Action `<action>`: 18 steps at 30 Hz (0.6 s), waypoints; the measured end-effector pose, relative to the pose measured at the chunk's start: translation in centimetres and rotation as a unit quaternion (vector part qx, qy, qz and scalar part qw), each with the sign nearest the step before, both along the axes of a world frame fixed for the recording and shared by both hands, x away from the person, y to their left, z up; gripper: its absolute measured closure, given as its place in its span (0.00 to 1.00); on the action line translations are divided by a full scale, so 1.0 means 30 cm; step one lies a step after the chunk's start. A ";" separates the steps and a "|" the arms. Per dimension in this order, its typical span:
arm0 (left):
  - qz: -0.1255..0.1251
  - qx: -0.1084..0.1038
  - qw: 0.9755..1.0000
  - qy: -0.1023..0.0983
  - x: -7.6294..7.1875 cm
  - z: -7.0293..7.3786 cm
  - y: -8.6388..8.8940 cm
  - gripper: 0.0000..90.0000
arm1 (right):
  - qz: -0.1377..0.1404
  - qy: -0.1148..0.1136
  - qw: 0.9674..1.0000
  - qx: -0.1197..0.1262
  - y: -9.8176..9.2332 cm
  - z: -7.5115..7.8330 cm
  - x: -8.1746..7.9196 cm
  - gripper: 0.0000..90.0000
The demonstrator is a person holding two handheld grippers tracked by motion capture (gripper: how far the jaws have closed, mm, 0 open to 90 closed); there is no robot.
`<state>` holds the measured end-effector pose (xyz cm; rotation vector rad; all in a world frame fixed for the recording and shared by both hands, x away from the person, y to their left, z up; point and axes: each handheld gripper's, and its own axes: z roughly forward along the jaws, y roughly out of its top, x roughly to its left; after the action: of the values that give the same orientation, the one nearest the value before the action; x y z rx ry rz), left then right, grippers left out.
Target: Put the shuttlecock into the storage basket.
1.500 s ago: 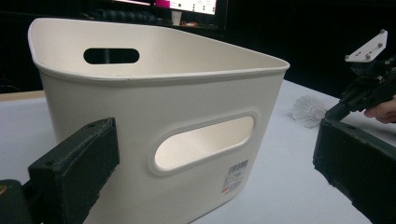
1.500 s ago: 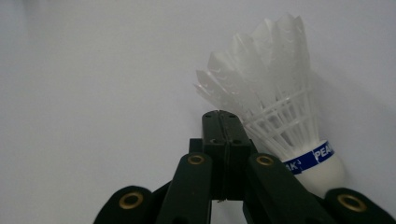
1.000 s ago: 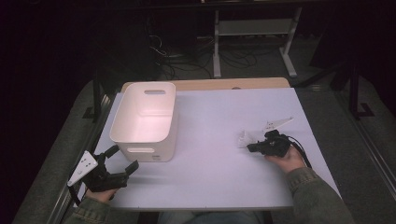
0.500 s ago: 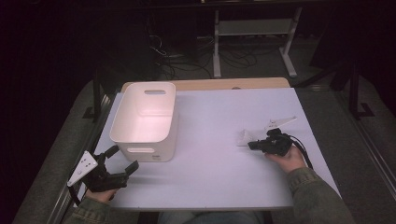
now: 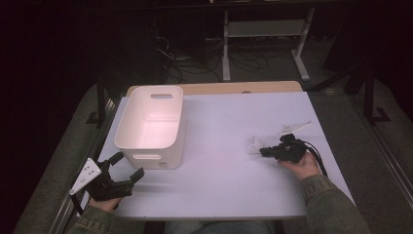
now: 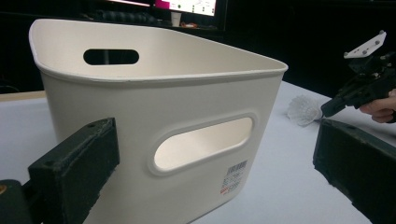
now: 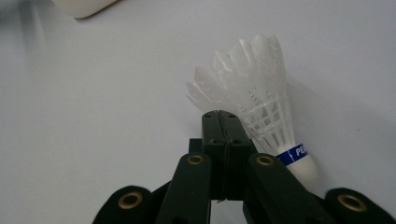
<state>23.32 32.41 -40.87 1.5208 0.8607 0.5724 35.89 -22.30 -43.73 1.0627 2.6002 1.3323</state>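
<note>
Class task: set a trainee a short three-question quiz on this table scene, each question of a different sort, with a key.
1. True or false: the right gripper has its jaws wide open.
2. What lies on the table beside the right gripper: A a tennis ball, B a shuttlecock, C a spoon?
3. Fill in: the left gripper sits just in front of the white ____.

Key: 1 false, the jaws are closed together. 2 B, white feathers with a blue band near the cork. 3 bin, standing upright with a handle slot in each end.
</note>
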 end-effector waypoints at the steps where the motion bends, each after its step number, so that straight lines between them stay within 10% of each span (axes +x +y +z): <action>1: 0.000 0.001 1.000 -0.001 0.000 0.000 0.000 0.00 | 0.000 0.000 1.000 0.000 -0.003 0.002 0.000 0.99; 18: 0.000 0.000 1.000 -0.001 0.000 0.000 -0.001 0.00 | -0.008 -0.009 1.000 0.022 -0.043 0.039 -0.014 0.94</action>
<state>23.33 32.37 -40.87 1.5198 0.8599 0.5737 35.45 -23.58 -42.55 1.0710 2.5549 1.3965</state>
